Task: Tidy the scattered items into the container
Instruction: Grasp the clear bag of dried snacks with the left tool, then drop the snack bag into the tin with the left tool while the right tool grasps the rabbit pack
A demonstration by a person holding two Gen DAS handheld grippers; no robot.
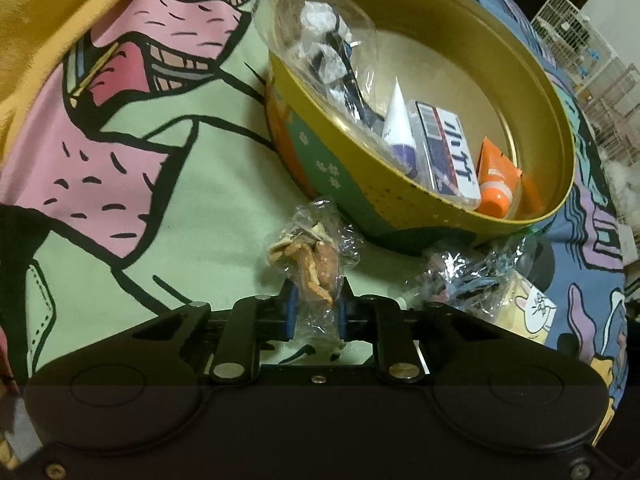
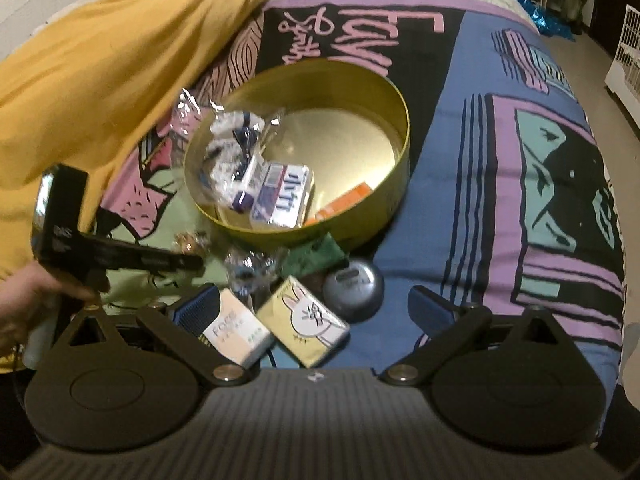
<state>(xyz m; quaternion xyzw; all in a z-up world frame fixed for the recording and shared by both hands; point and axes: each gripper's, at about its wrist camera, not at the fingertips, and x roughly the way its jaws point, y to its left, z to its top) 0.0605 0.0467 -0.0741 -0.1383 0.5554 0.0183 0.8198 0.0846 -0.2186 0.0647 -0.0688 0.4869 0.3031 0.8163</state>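
Note:
My left gripper (image 1: 316, 306) is shut on a clear bag of orange dried snacks (image 1: 312, 264), which lies on the bed just in front of the round gold tin (image 1: 316, 156). In the tin lie a white tube (image 1: 396, 120), a blue-and-white pack (image 1: 448, 148), an orange tube (image 1: 496, 180) and a clear bag (image 1: 324, 60). My right gripper (image 2: 314, 306) stands open low over a yellow bunny pack (image 2: 308, 322), a pale "Face" pack (image 2: 236, 336) and a grey round device (image 2: 352, 286). The tin (image 2: 360, 92) lies beyond them.
A crinkled clear bag (image 2: 248, 270) and a green packet (image 2: 314, 254) lie between the tin and the packs. The left gripper (image 2: 120, 256) and a hand (image 2: 24, 304) fill the left side of the right wrist view. A yellow blanket (image 2: 120, 40) is heaped at the back left.

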